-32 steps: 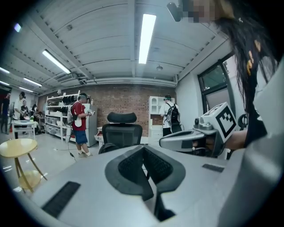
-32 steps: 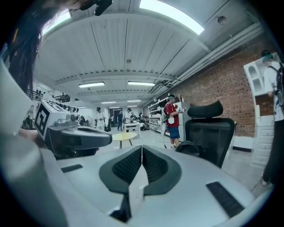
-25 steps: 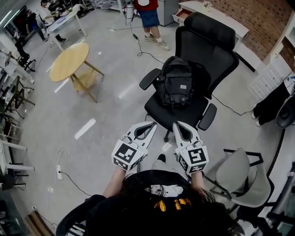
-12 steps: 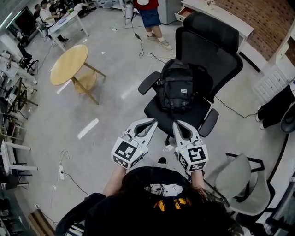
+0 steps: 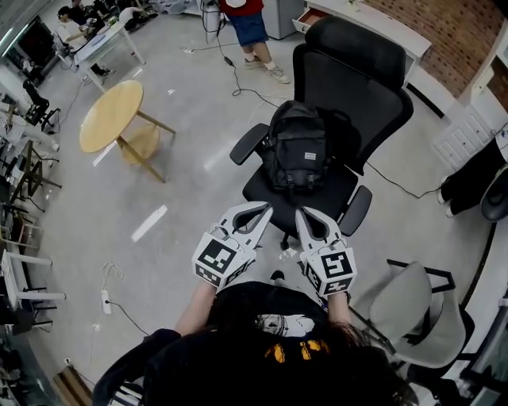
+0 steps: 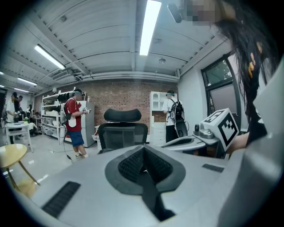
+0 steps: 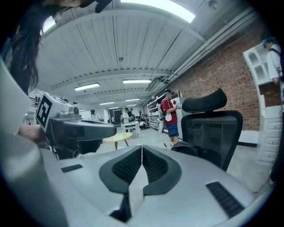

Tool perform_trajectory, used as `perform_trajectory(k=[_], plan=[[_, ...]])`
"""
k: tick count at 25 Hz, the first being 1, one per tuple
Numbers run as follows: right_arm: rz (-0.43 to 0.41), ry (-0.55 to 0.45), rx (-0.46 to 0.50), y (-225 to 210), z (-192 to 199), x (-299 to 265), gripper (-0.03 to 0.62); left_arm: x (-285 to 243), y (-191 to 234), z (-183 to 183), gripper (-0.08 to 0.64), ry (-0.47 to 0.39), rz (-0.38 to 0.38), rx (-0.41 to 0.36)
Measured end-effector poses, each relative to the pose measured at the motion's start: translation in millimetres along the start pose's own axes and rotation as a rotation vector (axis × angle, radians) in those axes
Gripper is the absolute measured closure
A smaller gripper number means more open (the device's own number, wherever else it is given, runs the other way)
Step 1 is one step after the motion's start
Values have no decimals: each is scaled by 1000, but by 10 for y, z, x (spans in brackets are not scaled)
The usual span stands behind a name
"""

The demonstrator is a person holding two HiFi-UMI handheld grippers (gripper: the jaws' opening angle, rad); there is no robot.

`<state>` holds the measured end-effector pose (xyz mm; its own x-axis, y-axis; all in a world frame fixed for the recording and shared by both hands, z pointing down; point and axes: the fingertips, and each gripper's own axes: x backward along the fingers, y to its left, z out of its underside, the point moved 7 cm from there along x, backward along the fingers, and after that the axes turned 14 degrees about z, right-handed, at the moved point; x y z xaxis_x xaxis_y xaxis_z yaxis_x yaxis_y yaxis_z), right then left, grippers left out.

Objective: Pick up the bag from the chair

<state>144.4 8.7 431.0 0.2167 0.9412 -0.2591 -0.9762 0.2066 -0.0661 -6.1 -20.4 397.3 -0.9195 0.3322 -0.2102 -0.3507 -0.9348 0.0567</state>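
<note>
A black backpack (image 5: 298,151) stands upright on the seat of a black office chair (image 5: 337,202), leaning against its backrest. Both my grippers are held side by side short of the chair's front edge, touching nothing. The left gripper (image 5: 262,208) is shut with nothing in it, and the right gripper (image 5: 305,214) is shut and empty too. In the left gripper view the jaws (image 6: 143,148) meet, with the chair (image 6: 122,133) straight ahead. In the right gripper view the shut gripper (image 7: 142,150) points left of the chair (image 7: 215,131); the backpack's top (image 7: 188,148) shows beside it.
A round wooden table (image 5: 111,115) stands at the left. A person in a red shirt and blue shorts (image 5: 250,24) stands beyond the chair, with a cable (image 5: 238,79) on the floor. A grey chair (image 5: 413,305) is at my right, a power strip (image 5: 103,300) at my left.
Both grippers have come a little nearer the chair, still side by side. Their jaws stay shut. The backpack has not moved.
</note>
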Motion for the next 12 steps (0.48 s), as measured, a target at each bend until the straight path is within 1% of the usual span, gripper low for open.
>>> perform_trajectory(k=[7, 12], plan=[[27, 10, -6, -128, 0, -261, 586, -177, 243, 17, 555, 1, 31, 0], [56, 23, -8, -230, -73, -603, 586, -381, 631, 19, 555, 9, 68, 13]])
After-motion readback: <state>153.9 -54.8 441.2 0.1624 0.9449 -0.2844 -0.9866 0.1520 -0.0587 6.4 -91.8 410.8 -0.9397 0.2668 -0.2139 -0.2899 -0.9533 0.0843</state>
